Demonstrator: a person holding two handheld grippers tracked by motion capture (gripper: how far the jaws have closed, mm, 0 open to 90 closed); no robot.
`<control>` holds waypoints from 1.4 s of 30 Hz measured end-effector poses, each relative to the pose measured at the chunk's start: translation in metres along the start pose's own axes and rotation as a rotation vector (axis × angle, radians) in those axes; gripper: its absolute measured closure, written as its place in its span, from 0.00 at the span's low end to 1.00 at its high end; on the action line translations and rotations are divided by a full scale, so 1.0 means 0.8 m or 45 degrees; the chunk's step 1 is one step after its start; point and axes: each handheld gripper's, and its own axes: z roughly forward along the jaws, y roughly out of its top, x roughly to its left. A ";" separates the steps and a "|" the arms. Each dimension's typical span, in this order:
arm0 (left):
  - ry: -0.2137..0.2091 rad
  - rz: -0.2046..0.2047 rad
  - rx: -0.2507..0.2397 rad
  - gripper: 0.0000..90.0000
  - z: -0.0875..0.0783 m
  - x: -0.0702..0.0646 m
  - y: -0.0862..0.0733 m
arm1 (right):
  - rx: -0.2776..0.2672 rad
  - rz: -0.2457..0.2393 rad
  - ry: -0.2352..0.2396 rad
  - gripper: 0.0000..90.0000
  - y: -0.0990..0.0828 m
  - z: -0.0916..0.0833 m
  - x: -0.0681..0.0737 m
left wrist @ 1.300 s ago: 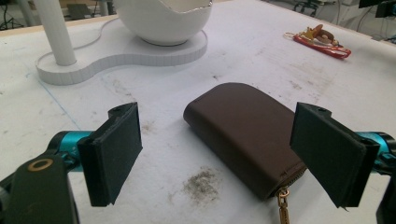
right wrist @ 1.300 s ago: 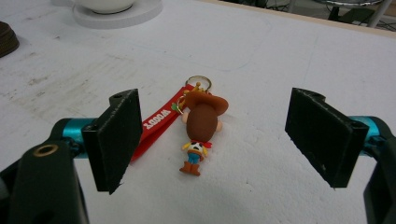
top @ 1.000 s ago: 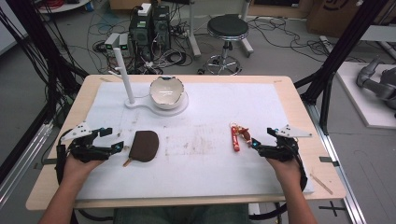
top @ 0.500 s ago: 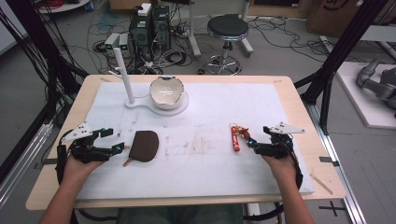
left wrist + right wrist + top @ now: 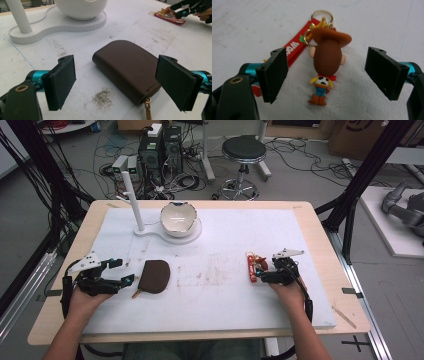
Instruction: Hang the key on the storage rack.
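A brown zip pouch lies flat on the white mat, its gold zip pull toward me. My left gripper is open just left of it, one jaw on each side of the pouch's near end, not touching. A keychain with a cowboy figure and a red strap lies at the right. My right gripper is open around the figure, jaws apart from it.
A white bowl sits on a white stand base with an upright post at the back left of the table. Bare mat stretches between the pouch and the keychain.
My right gripper has moved left, up to the keychain, so the figure now sits between its open jaws. The left gripper has edged slightly toward the pouch.
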 end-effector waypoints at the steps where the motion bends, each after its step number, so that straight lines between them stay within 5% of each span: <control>1: 0.000 0.000 0.000 0.18 0.000 0.000 0.000 | 0.028 -0.009 -0.009 0.21 0.000 0.004 0.001; 6: 0.010 0.000 0.006 0.18 -0.002 0.001 -0.001 | 0.038 -0.005 0.010 0.28 0.000 0.006 -0.002; 8: 0.021 -0.010 0.020 0.18 -0.003 0.000 -0.002 | 0.018 -0.017 0.015 0.57 -0.002 0.002 -0.006; 9: 0.019 -0.009 0.022 0.18 -0.003 0.000 -0.003 | 0.007 -0.023 0.028 0.62 -0.003 0.000 -0.007; 26: 0.016 -0.004 0.012 0.18 -0.007 -0.001 -0.003 | -0.013 -0.016 0.043 0.64 -0.004 -0.002 -0.011; 31: 0.018 -0.002 0.002 0.18 -0.009 0.000 -0.001 | -0.082 -0.007 0.082 0.65 -0.001 -0.014 -0.012; 34: 0.021 -0.003 -0.003 0.18 -0.011 0.000 -0.001 | -0.176 -0.053 0.170 0.65 0.007 -0.031 -0.008; 35: 0.021 -0.003 -0.004 0.18 -0.011 0.000 -0.001 | -0.190 -0.073 0.195 0.77 0.009 -0.036 -0.006; 39: 0.022 -0.004 -0.007 0.18 -0.013 0.000 -0.001 | -0.286 -0.119 0.225 0.82 0.020 -0.052 0.006; 40: 0.022 -0.005 -0.010 0.18 -0.013 0.000 -0.001 | -0.295 -0.134 0.226 1.00 0.023 -0.055 0.009; 42: 0.026 -0.007 -0.017 0.18 -0.014 0.000 0.000 | -0.327 -0.152 0.214 1.00 0.024 -0.058 0.013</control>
